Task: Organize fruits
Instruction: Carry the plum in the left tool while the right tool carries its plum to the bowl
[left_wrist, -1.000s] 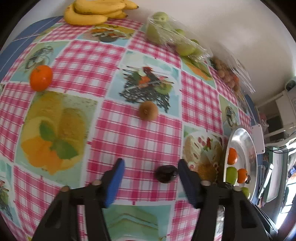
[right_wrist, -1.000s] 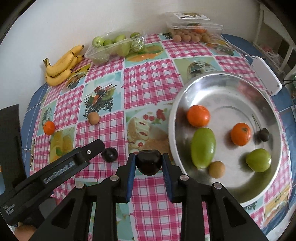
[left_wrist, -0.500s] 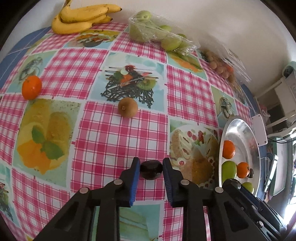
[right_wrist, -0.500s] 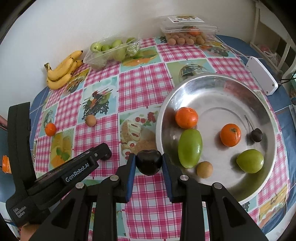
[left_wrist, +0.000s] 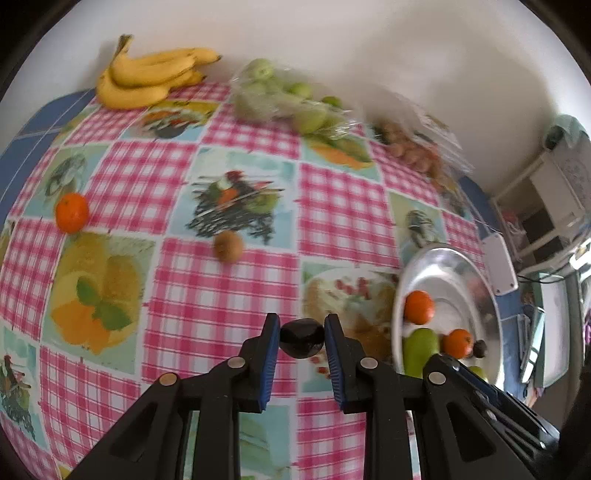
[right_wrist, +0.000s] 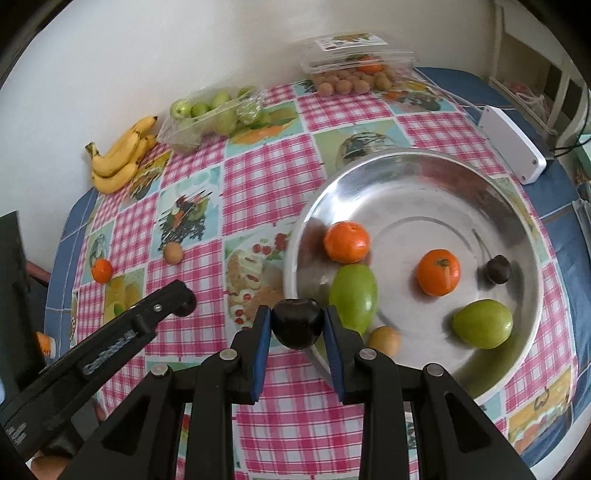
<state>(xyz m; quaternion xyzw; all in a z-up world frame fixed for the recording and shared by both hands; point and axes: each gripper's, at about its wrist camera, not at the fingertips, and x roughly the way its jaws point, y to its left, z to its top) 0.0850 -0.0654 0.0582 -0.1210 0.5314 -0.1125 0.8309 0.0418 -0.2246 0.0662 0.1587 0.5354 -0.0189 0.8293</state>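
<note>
My left gripper (left_wrist: 301, 339) is shut on a small dark plum (left_wrist: 301, 338), lifted just above the checked tablecloth, left of the metal bowl (left_wrist: 472, 269). In the right wrist view, the right gripper (right_wrist: 296, 325) is shut on a second dark plum (right_wrist: 296, 322) at the near left rim of the metal bowl (right_wrist: 417, 162). The bowl holds two oranges (right_wrist: 346, 242), two green fruits (right_wrist: 353, 293), a small brown fruit (right_wrist: 385, 340) and a dark plum (right_wrist: 498, 269). A loose orange (left_wrist: 72, 213) and a brown kiwi (left_wrist: 228, 246) lie on the cloth.
Bananas (left_wrist: 147, 79), a bag of green apples (left_wrist: 291, 103) and a clear box of small brown fruits (right_wrist: 351, 79) line the wall side. A white box (right_wrist: 511, 149) lies right of the bowl. The left tool's body (right_wrist: 99, 350) crosses the right view's lower left.
The left gripper closed on the dark plum that lay on the cloth and lifted it, shifting toward the bowl. The right gripper moved with its plum to the bowl's rim.
</note>
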